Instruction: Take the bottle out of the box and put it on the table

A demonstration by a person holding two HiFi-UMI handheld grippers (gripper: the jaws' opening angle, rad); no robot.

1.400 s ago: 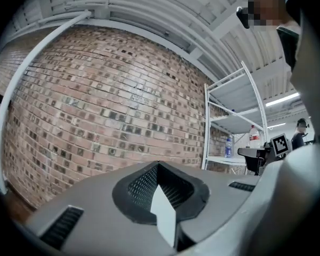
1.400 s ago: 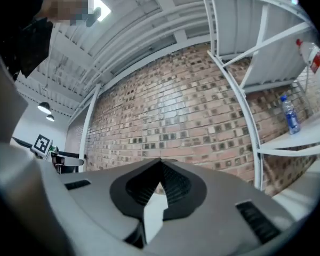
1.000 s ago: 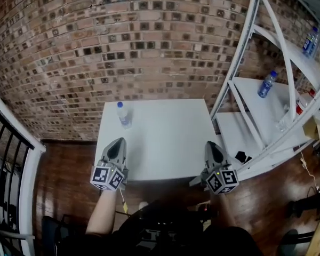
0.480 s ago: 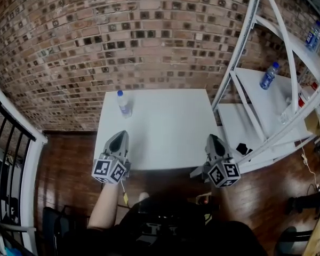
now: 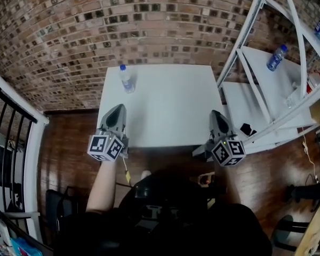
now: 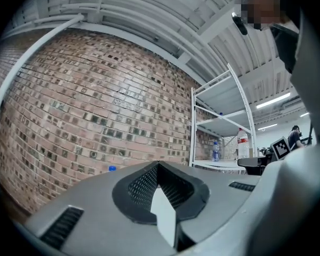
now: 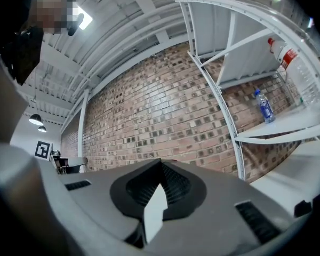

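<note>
A clear water bottle (image 5: 127, 79) with a blue cap stands upright at the back left of the white table (image 5: 165, 105). No box shows in any view. My left gripper (image 5: 118, 109) hovers over the table's front left edge, shut and empty, well short of the bottle. My right gripper (image 5: 218, 115) is at the front right corner, also shut with nothing in it. In the left gripper view the closed left gripper (image 6: 159, 167) fills the lower half, and only the bottle's blue cap (image 6: 112, 168) peeks above it. In the right gripper view the right gripper (image 7: 161, 165) faces the brick wall.
A brick wall (image 5: 96, 25) runs behind the table. A white metal shelf (image 5: 266, 89) stands close on the right and holds other bottles (image 5: 276, 57). A black railing (image 5: 10, 137) is at the left. The floor is dark wood.
The head view has shifted, so the table and bottle sit higher in the picture. Both grippers stay shut near the table's front edge, barely moved.
</note>
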